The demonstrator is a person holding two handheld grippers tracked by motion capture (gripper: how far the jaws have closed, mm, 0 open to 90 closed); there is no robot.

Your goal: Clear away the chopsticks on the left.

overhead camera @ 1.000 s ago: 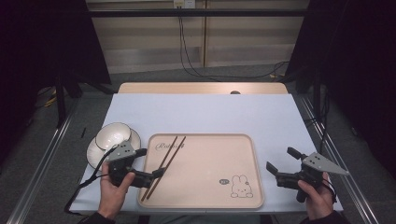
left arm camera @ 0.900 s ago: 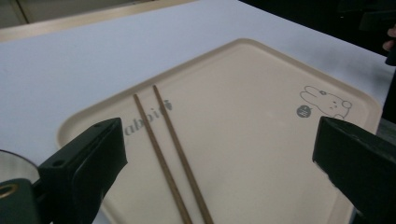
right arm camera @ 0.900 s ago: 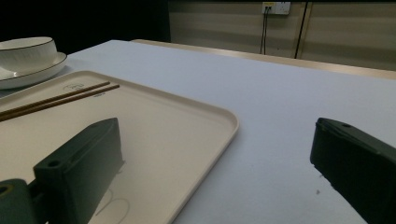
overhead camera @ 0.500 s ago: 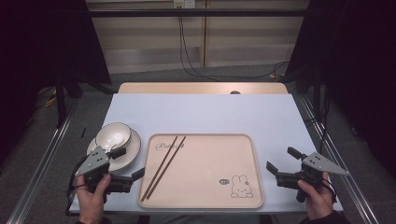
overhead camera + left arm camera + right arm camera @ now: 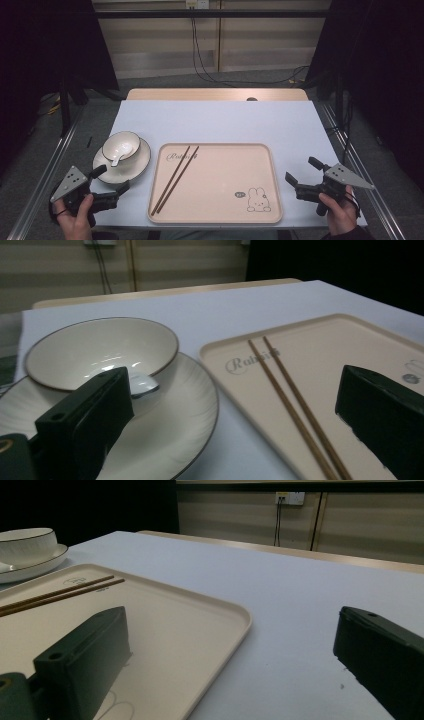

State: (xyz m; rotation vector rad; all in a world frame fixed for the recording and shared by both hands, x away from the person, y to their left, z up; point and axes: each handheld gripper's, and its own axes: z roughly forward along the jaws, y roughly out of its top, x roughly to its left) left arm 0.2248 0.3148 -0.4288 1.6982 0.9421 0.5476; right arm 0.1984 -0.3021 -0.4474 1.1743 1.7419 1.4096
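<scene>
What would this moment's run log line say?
left hand-held gripper: open, near plate | right hand-held gripper: open, right of tray | chopsticks: on tray | bowl: on plate

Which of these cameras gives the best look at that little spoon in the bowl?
The high view: from above, the spoon shows whole, its handle poking over the bowl's rim onto the plate. The left gripper view catches just part of it behind a jaw. In the right gripper view the bowl's wall hides it.

You are in a test lab: black curtains (image 5: 45, 45) hang around your white-topped table (image 5: 220, 122), and black cables (image 5: 200, 55) run down the wall.
</scene>
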